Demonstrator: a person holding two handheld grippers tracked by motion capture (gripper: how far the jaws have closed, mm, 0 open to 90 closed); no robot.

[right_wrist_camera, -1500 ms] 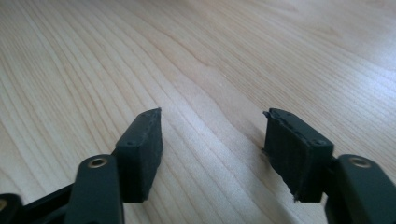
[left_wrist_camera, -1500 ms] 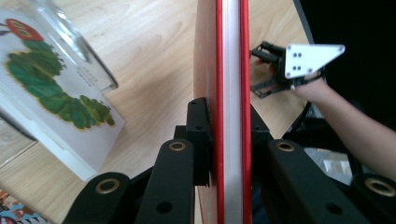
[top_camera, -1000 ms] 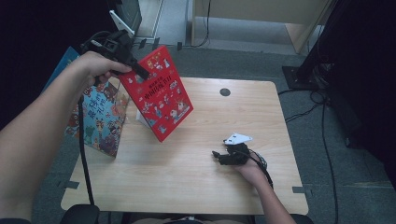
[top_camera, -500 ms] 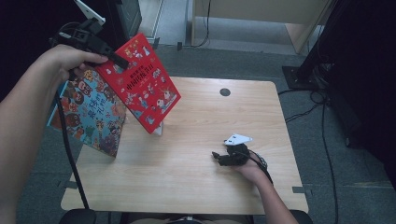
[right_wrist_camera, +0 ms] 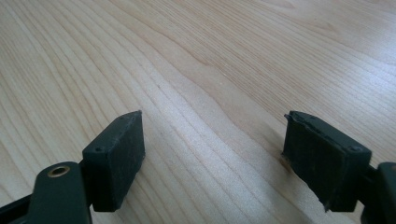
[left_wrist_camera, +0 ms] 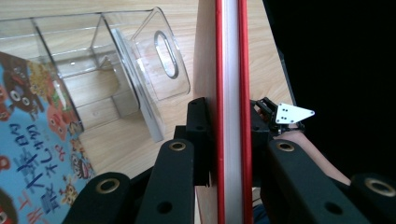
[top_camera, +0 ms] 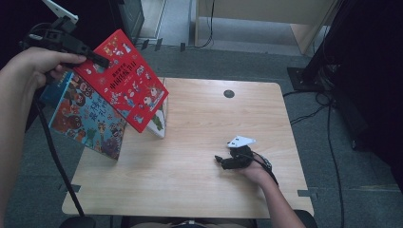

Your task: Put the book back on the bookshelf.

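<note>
At the upper left of the high view, the left gripper (top_camera: 97, 59) clamps the red book (top_camera: 123, 80) by its upper corner, long axis slanting down-right above the clear rack (left_wrist_camera: 140, 88) and blue book (top_camera: 88, 118), while the right gripper (top_camera: 219, 160) rests wide and empty on the surface (top_camera: 199, 190) at lower right.

Evenly lit on the wooden table (top_camera: 204, 142), bright and soft, with faint shadows only. Dark, nearly black at the far left and far right of the room. Glare on the clear plastic rack (left_wrist_camera: 116, 70). Slightly soft overall in the high view; blurred on the nearest jaws.
</note>
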